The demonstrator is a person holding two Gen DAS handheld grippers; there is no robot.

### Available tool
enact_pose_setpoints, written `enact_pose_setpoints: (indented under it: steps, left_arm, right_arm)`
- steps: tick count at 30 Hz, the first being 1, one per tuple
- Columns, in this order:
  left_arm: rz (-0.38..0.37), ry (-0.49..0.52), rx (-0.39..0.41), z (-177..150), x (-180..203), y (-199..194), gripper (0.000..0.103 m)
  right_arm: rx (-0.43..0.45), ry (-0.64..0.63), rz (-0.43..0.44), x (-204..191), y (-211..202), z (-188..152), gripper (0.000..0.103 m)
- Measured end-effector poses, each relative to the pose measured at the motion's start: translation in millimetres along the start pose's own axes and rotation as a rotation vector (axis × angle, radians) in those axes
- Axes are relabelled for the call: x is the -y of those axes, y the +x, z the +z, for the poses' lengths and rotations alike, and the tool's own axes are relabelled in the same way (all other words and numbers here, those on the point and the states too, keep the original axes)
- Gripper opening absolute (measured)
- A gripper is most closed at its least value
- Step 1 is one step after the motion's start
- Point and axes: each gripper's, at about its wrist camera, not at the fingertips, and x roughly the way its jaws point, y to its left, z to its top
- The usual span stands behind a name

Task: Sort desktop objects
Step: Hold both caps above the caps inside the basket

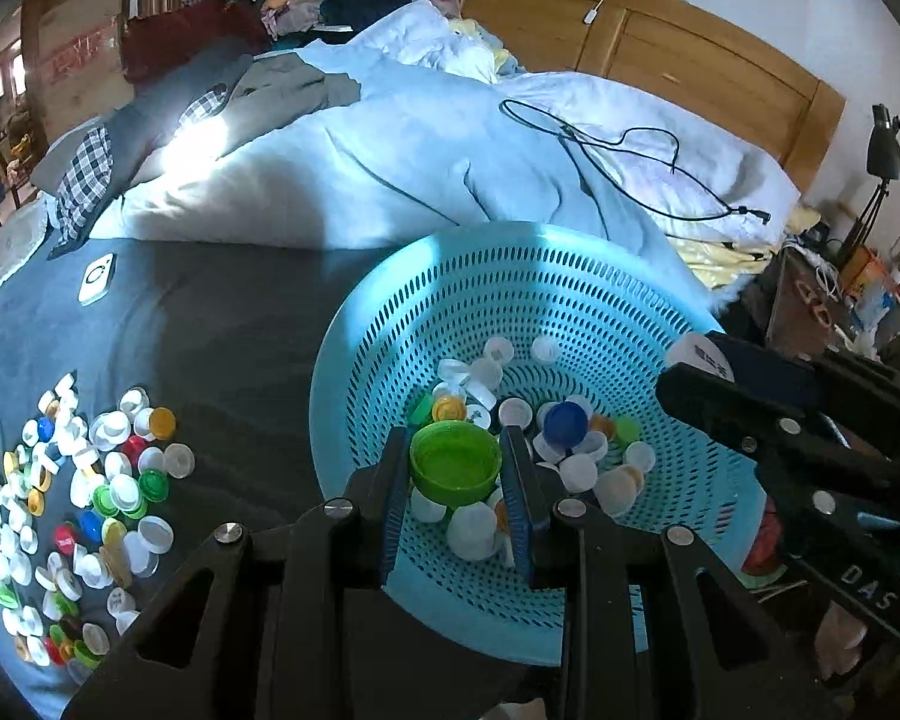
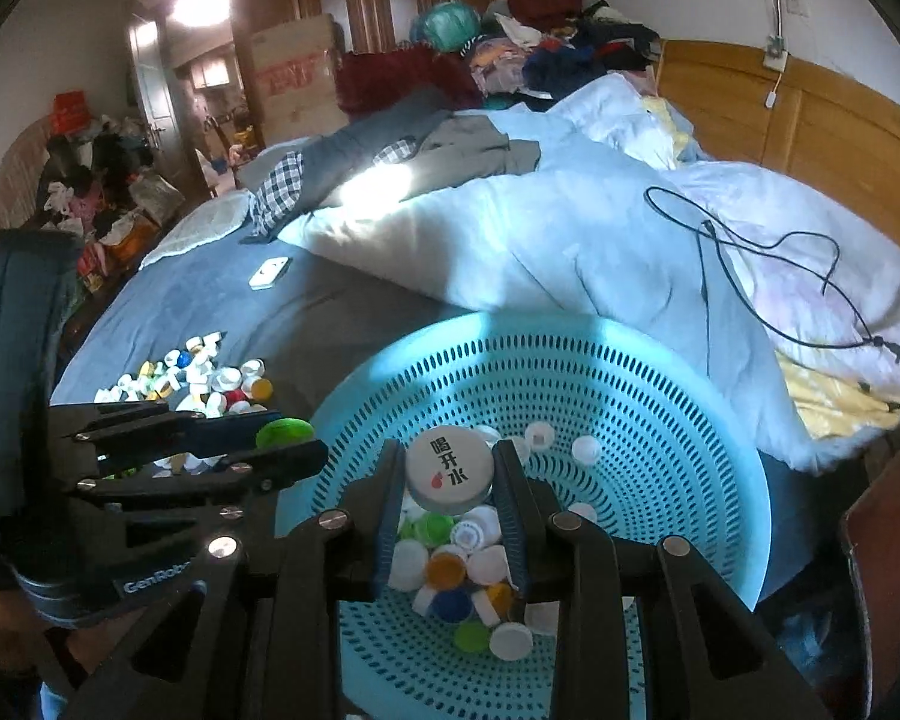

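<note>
A blue perforated basket (image 1: 570, 276) on the bed holds several bottle caps (image 1: 576, 438); it also shows in the right wrist view (image 2: 570, 372). My left gripper (image 1: 455, 468) is shut on a green cap (image 1: 455, 461) and holds it above the basket. My right gripper (image 2: 449, 474) is shut on a white cap with black characters (image 2: 449, 468), also above the basket. The right gripper shows in the left wrist view (image 1: 708, 384) over the basket's right rim. The left gripper shows in the right wrist view (image 2: 282, 438) with the green cap (image 2: 283, 432).
A pile of mixed caps (image 1: 72, 498) lies on the grey-blue sheet left of the basket. A white device (image 1: 96, 279) lies further back. A rumpled duvet (image 1: 390, 162) with a black cable (image 1: 630, 162) lies behind. A nightstand (image 1: 810, 300) stands at the right.
</note>
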Motion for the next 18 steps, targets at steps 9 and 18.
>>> enact_pose_setpoints:
  steps: [9, 18]
  left_arm:
    - [0.027, 0.031, 0.000, 4.2, 10.0, 3.5, 0.025]
    - [0.036, 0.031, -0.003, 4.9, 9.2, 6.7, 0.025]
  right_arm:
    - [-0.003, 0.003, 0.012, 2.3, 1.0, -4.0, 0.032]
    - [-0.004, 0.005, 0.015, 0.6, 0.1, -5.0, 0.032]
